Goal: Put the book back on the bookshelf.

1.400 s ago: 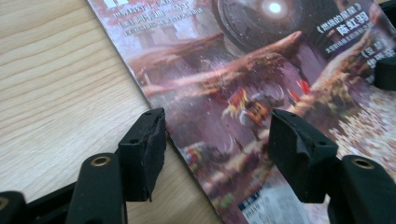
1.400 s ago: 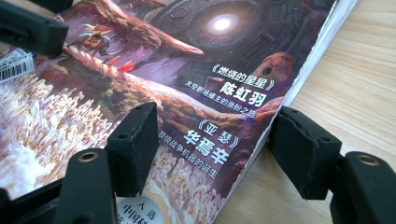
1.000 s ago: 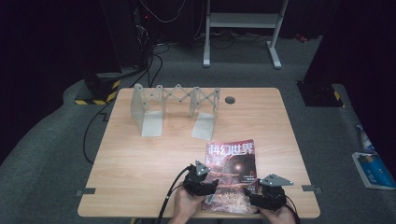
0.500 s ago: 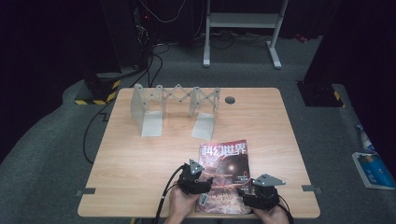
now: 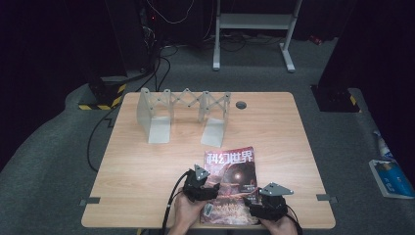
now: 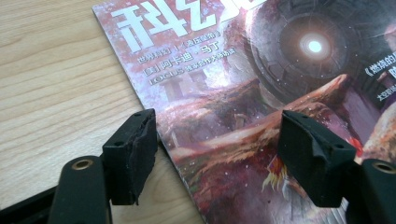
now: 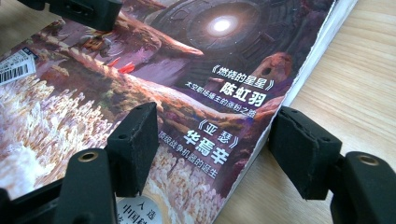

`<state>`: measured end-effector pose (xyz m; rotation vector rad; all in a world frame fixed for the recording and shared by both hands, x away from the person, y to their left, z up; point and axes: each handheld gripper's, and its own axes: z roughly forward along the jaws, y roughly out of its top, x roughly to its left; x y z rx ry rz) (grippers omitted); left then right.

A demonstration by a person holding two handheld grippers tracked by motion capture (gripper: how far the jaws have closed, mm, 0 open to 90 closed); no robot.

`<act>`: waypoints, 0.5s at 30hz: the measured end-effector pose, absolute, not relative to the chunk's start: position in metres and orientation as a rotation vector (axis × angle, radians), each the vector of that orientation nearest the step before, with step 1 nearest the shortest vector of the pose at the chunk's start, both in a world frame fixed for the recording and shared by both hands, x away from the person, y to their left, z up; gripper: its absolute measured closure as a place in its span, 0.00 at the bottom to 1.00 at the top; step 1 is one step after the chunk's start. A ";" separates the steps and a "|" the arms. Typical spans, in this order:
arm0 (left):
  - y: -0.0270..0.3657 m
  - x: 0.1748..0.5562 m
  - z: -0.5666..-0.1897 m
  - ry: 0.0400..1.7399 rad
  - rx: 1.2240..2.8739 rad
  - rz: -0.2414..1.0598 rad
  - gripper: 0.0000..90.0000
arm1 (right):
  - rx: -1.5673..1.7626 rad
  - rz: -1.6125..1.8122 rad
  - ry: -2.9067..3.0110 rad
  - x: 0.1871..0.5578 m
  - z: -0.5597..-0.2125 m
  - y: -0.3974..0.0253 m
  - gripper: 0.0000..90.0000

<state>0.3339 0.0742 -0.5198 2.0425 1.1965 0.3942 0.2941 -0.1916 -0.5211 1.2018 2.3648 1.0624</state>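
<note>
Two tools work at the near edge of the wooden surface point(image 5: 147, 161), one at each lower corner of a magazine point(image 5: 231, 181) that lies flat, cover up, right of centre. High view: left tool point(image 5: 208, 188) over the magazine's left edge, right tool point(image 5: 257, 200) at its lower right corner; hands point(image 5: 186, 213) enter from the bottom and are cut off by the frame. Magazine's lower edge runs close to the surface's near edge. Open wood to the left and right of it. Farther back, well apart from the magazine, a grey folding rack point(image 5: 183, 115) stands upright; a small dark round grommet point(image 5: 240, 105) sits beside it toward the right. Jaw spread hard to judge from here.

Left gripper view: left tool point(image 6: 217, 140) spread wide, holding nothing. One jaw over bare wood just off the magazine point(image 6: 261, 102) edge, the other above the cover. Whether the jaws touch paper: cannot tell. Cover top and right cut off.

Right gripper view: right tool point(image 7: 215, 135) also spread wide, empty. It straddles the magazine's point(image 7: 187, 84) page-block edge, one jaw above the cover, one over wood. Barcode label point(image 7: 16, 65) at far left, partly cut off. A dark jaw of the other tool intrudes at top left.
</note>
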 end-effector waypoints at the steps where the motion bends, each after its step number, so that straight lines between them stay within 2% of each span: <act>1: 0.075 0.334 -0.520 1.197 2.040 0.394 0.31 | 1.205 1.064 2.361 0.294 -0.521 -0.189 0.37; 9: 0.083 0.337 -0.522 1.222 2.012 0.432 0.28 | 1.204 1.065 2.361 0.297 -0.521 -0.178 0.37; 15: 0.089 0.328 -0.532 1.180 1.926 0.483 0.28 | 1.199 1.059 2.398 0.302 -0.520 -0.176 0.36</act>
